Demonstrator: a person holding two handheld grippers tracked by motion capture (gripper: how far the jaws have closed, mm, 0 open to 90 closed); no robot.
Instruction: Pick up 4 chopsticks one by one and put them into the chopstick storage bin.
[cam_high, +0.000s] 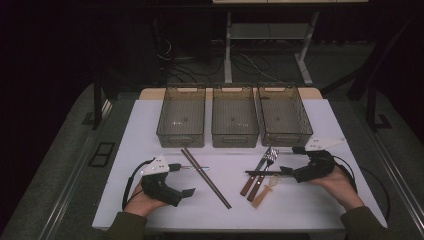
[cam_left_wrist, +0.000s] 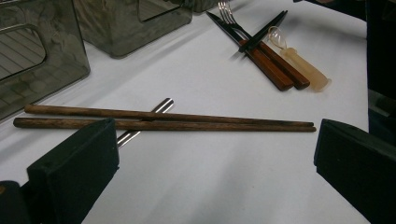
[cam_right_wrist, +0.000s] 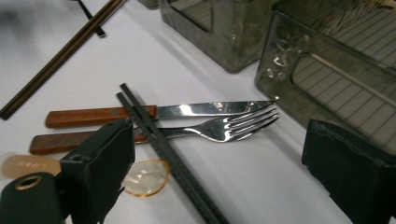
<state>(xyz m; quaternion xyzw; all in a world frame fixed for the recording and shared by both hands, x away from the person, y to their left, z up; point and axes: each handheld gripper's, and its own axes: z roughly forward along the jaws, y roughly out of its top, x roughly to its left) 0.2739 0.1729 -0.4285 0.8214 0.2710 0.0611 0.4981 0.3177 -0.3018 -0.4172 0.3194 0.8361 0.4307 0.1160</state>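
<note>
A pair of brown wooden chopsticks (cam_high: 206, 178) (cam_left_wrist: 163, 119) lies diagonally at the table's middle, over a silver metal pair (cam_high: 192, 168) (cam_left_wrist: 144, 121). To the right lie a wooden-handled knife (cam_high: 252, 176) (cam_right_wrist: 154, 112) and fork (cam_high: 264, 172) (cam_right_wrist: 224, 127), with black chopsticks (cam_high: 262, 172) (cam_right_wrist: 159, 140) across them. A translucent amber spoon (cam_high: 265, 192) (cam_right_wrist: 144, 177) lies beside these. My left gripper (cam_high: 182, 180) (cam_left_wrist: 215, 163) stands open just short of the wooden chopsticks. My right gripper (cam_high: 291, 160) (cam_right_wrist: 219, 168) is open too, and the black chopsticks run between its jaws untouched.
Three smoky see-through bins stand in a row at the back: left (cam_high: 181, 137), middle (cam_high: 235, 138), right (cam_high: 286, 138). The white table top (cam_high: 300, 210) ends close to the person's forearms. Table legs and cables lie on the dark floor beyond.
</note>
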